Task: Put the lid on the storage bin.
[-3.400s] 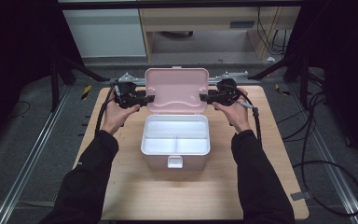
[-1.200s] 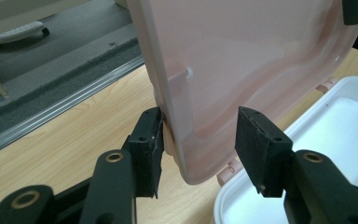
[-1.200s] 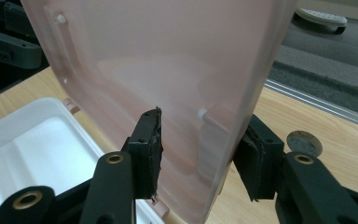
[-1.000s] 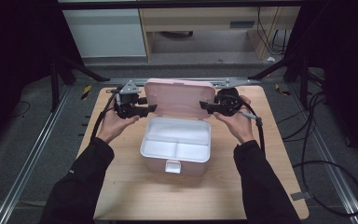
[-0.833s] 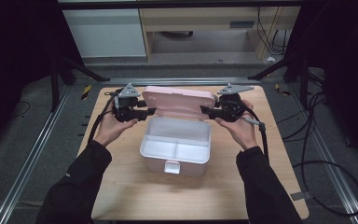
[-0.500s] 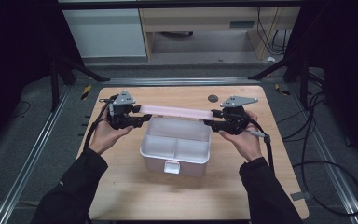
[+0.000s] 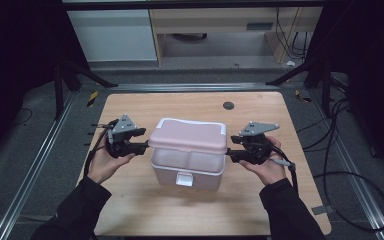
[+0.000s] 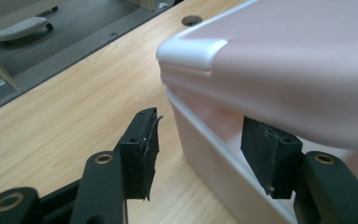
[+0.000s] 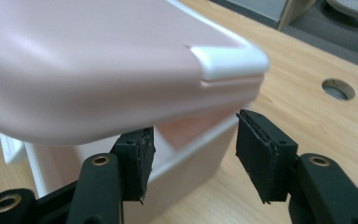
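Observation:
A white lunch box [image 7: 187,172] stands mid-table, and its pink lid [image 7: 189,135] lies down over it with a gap left at the sides. My left gripper [image 7: 142,146] is at the lid's left end and my right gripper [image 7: 231,152] at its right end. In the left gripper view one pad sits under the lid [image 8: 284,60] rim beside the box wall [image 8: 205,140], the other stands free; the left gripper [image 8: 200,144] is open. The right gripper [image 9: 193,154] stands the same way under the lid [image 9: 88,60]. Both pairs of jaws have just been opening, pressing on nothing.
The box sits on a wooden table [image 7: 180,105] with a round hole [image 7: 228,105] behind it. A white latch [image 7: 182,178] hangs at the box's front. Metal rails and cables run along both sides of the table, and cabinets stand beyond it.
The lid has swung from upright at the back down onto the box. Both hands came toward the near edge and lower with it, and the jaws stand wider.

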